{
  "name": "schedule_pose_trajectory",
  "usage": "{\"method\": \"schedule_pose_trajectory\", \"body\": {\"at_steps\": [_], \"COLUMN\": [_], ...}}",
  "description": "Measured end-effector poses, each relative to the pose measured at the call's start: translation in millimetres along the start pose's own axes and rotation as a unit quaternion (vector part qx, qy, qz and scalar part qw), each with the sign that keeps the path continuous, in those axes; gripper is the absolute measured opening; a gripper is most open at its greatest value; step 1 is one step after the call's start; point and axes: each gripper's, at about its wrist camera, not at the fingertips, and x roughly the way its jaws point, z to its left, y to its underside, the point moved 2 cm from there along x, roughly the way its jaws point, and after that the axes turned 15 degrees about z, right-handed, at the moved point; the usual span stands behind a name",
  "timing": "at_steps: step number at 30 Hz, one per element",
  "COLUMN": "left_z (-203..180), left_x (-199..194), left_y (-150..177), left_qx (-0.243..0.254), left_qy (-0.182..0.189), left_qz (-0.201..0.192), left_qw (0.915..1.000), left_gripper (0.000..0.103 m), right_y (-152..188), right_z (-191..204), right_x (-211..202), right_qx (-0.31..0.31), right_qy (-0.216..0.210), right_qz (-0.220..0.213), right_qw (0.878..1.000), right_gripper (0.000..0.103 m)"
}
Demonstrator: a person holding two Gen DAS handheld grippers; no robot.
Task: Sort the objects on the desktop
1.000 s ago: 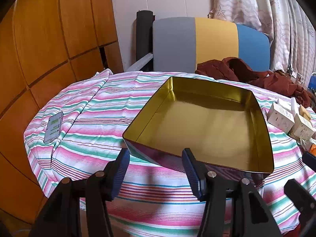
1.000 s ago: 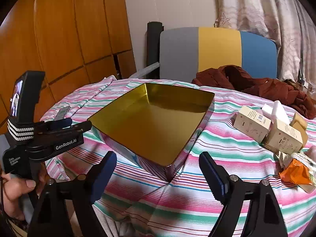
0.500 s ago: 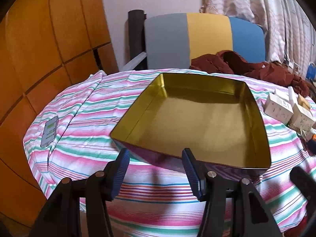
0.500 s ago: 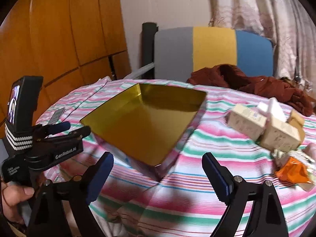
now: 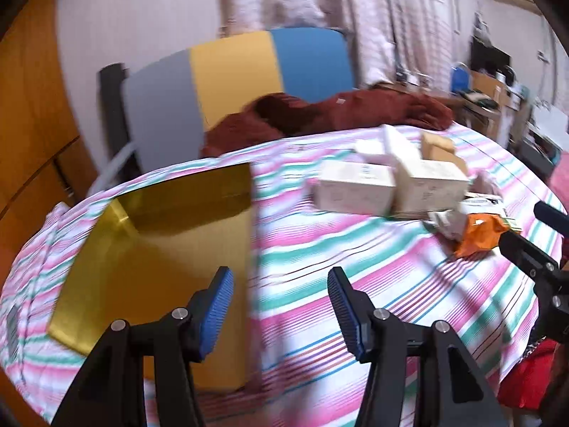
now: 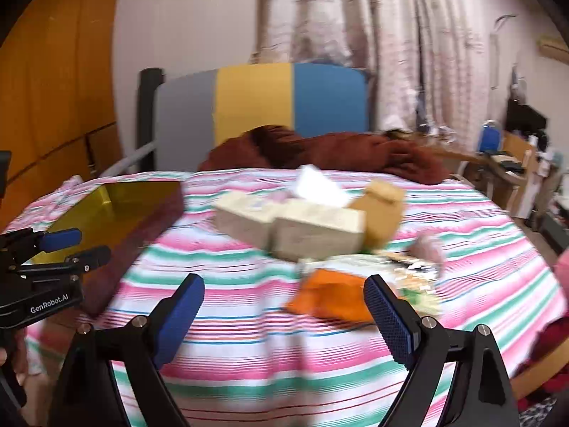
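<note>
An empty gold tin tray (image 5: 156, 249) lies on the left of the striped table; it also shows in the right wrist view (image 6: 117, 206). A cluster of cream boxes (image 5: 359, 188) (image 6: 284, 224), a tan box (image 6: 384, 210) and an orange packet (image 5: 480, 235) (image 6: 330, 295) lie to the right. My left gripper (image 5: 281, 306) is open and empty over the tray's right edge. My right gripper (image 6: 284, 313) is open and empty, just short of the orange packet. The frames are motion-blurred.
A dark red garment (image 5: 320, 117) is heaped at the table's far edge, before a grey, yellow and blue chair back (image 5: 242, 74). The striped cloth (image 5: 355, 277) covers the round table. Cluttered furniture (image 6: 512, 163) stands at the right.
Both grippers have swung to the right, from facing the tray toward the boxes and packet. Both jaws stay open. No object has moved.
</note>
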Motion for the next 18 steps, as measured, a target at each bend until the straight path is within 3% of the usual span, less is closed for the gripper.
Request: {"method": "schedule_pose_trajectory", "body": {"at_steps": [5,12,18], "left_z": [-57,-121,-139], "left_x": [27,57,68], "left_y": [-28,-58,-61], "left_qx": [0.048,0.101,0.128], "left_qy": [0.065,0.153,0.147], "left_qz": [0.018,0.040,0.047], "left_qw": [0.9966,0.9822,0.9797], "left_gripper": [0.056,0.056,0.056], "right_y": [1,4,0], "right_z": [-49,-76,-81], "right_x": [19,34,54], "right_qx": [0.030,0.014,-0.013], "right_qy": [0.023,0.003,-0.016], "right_qz": [0.017,0.029,0.046], "right_qw": [0.999,0.999,0.999], "right_gripper": [0.091,0.083,0.065]}}
